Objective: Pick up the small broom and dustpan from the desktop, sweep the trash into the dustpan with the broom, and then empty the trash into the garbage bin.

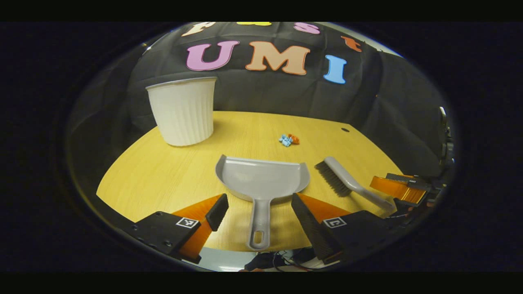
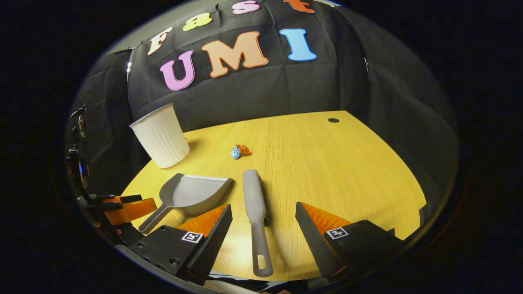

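Left gripper view: left gripper (image 1: pixel 258 208) jaws released, straddling dustpan (image 1: pixel 261 178) handle; light rigid plastic, grip mid-handle. Right gripper (image 2: pixel 264 222) jaws likewise released around broom (image 2: pixel 255 212) handle, same approach.

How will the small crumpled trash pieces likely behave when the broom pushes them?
The crumpled trash looks tiny and light, so it will probably skid easily on the smooth wooden desktop. Being two loose pieces, they may scatter rather than move together.
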Demonstrator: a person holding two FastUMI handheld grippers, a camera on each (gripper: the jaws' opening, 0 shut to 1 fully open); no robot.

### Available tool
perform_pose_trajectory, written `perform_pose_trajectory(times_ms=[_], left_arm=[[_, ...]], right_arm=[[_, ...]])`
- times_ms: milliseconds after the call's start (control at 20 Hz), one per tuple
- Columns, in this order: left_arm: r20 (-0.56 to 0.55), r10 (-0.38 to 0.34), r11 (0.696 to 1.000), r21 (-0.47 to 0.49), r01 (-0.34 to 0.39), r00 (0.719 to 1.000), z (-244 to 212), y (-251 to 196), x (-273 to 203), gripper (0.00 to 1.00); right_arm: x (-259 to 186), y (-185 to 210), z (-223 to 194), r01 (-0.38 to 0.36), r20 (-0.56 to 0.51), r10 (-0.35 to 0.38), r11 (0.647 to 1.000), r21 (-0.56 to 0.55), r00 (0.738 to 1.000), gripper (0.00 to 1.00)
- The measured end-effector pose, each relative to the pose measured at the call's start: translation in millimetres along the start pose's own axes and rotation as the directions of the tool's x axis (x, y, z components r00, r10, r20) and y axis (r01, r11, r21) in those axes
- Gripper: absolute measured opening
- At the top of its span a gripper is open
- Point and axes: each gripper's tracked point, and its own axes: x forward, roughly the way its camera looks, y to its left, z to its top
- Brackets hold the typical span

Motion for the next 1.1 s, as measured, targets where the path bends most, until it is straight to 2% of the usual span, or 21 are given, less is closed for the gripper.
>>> perform_pose_trajectory(times_ms=[400,800,900,950,1050,1100], left_arm=[[-0.126,0.016,0.996,0.094,-0.004,0.992,-28.6,4.4,29.0,0.95],[-0.29,0.051,0.989,0.15,-0.008,0.956,-55.1,11.9,54.3,0.95],[-0.33,0.051,0.987,0.158,0.002,0.943,-60.6,14.1,55.1,0.95],[-0.341,0.053,0.987,0.164,0.004,0.938,-61.3,16.1,56.0,0.94],[-0.355,0.046,0.986,0.166,0.015,0.934,-62.3,16.2,54.7,0.75],[-0.366,0.042,0.985,0.171,0.023,0.93,-63.1,15.8,53.0,0.64]], right_arm=[[46.0,1.1,-41.1,-0.017,-0.148,0.003,0.995,-0.099,0.989,0.93],[60.7,-3.0,-66.4,-0.009,-0.271,-0.021,0.994,-0.109,0.962,0.93],[62.3,-6.9,-65.3,0.001,-0.287,-0.031,0.995,-0.103,0.957,0.92],[62.2,-7.9,-64.4,0.005,-0.294,-0.033,0.996,-0.094,0.955,0.84],[63.6,-6.5,-67.3,-0.001,-0.313,-0.027,0.996,-0.09,0.949,0.69],[64.0,-6.6,-68.1,-0.004,-0.318,-0.024,0.996,-0.088,0.948,0.64]])
